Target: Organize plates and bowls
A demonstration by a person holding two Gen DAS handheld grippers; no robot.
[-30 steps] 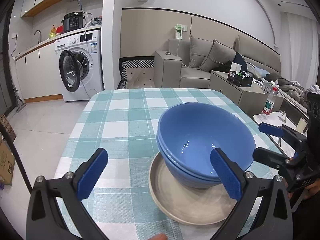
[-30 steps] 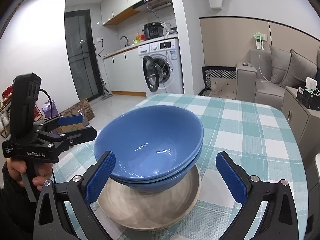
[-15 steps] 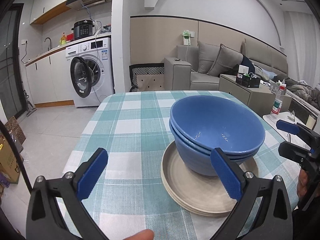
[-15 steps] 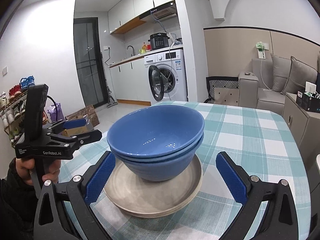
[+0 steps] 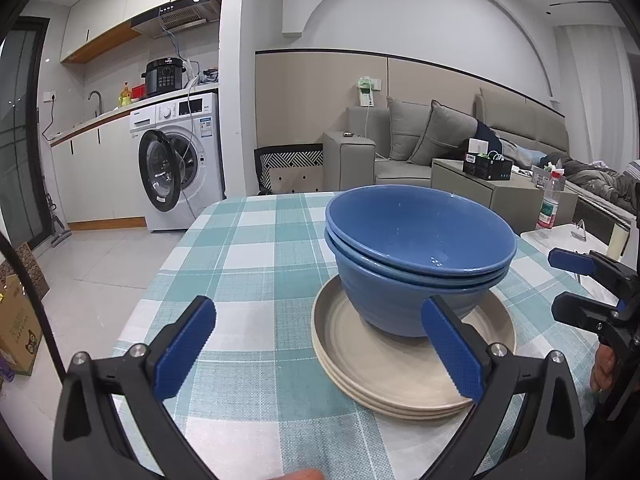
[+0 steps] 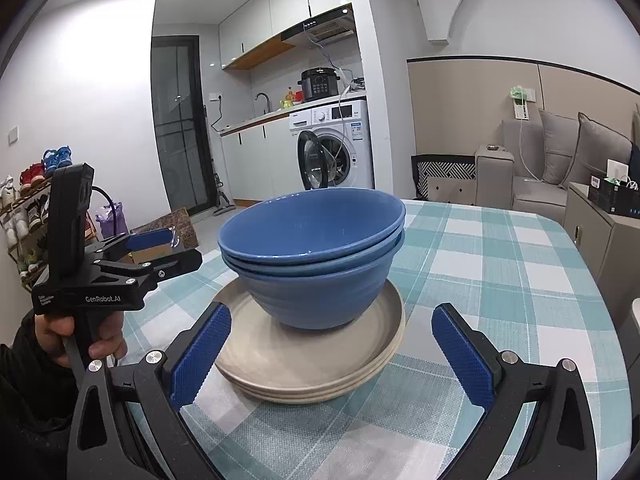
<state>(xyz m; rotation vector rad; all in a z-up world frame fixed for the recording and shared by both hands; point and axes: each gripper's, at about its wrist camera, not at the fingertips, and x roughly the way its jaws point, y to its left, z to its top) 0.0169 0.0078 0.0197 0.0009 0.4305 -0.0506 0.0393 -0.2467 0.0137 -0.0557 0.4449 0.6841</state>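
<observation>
Both hand-held grippers are held with fingers spread and empty: the left hand-held gripper (image 5: 320, 350) and the right hand-held gripper (image 6: 334, 358).

Just ahead of each, between the 2, the blue bowls (image 6: 316, 256), 2 nested, are seen on a stack of beige plates (image 6: 316, 364) on the checked worktop (image 6: 500, 264).

The bowls sit slightly off-centre on the plates and could be slid or tipped if nudged by a finger.

The stack's axis is judged vertical, openings upward, the rims leaning slightly.
</observation>
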